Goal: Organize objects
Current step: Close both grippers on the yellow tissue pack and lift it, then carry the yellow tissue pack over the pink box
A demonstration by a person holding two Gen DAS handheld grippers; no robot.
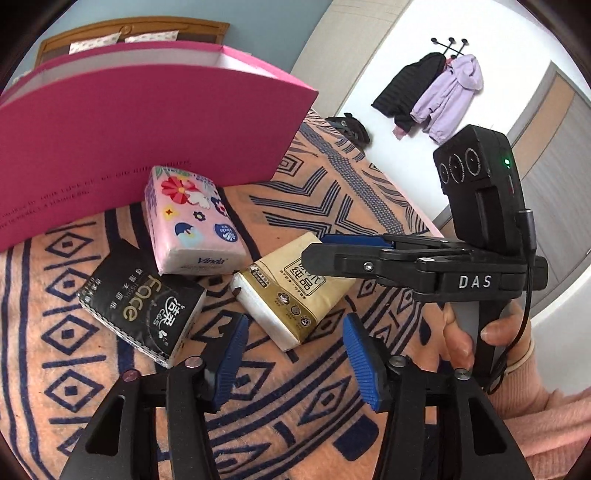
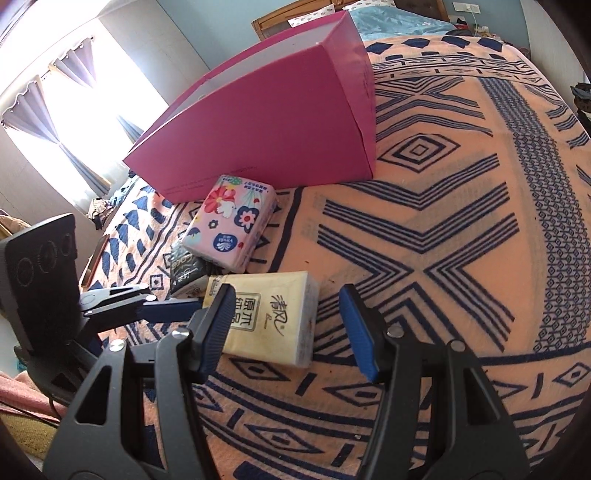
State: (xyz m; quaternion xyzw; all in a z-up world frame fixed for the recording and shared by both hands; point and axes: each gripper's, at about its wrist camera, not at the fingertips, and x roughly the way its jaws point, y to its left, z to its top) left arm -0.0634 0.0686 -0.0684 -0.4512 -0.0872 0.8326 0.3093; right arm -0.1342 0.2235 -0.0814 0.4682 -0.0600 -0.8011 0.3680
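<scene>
On the patterned bed blanket (image 2: 461, 221), the right hand-held gripper (image 2: 288, 325) gapes wide, empty, the beige tissue pack (image 2: 273, 317) lying at its 11 o'clock. The left hand-held gripper (image 1: 291, 350) also stands wide. The pink pack (image 1: 192, 221) seems to touch the magenta box (image 1: 147, 140); the black pack (image 1: 144, 310) lies at its 7 o'clock.

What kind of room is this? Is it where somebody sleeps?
Most likely a bedroom. The tissue packs lie on a patterned blanket spread over a bed, a wooden headboard with pillows stands behind the pink box, and coats hang on wall hooks.
</scene>
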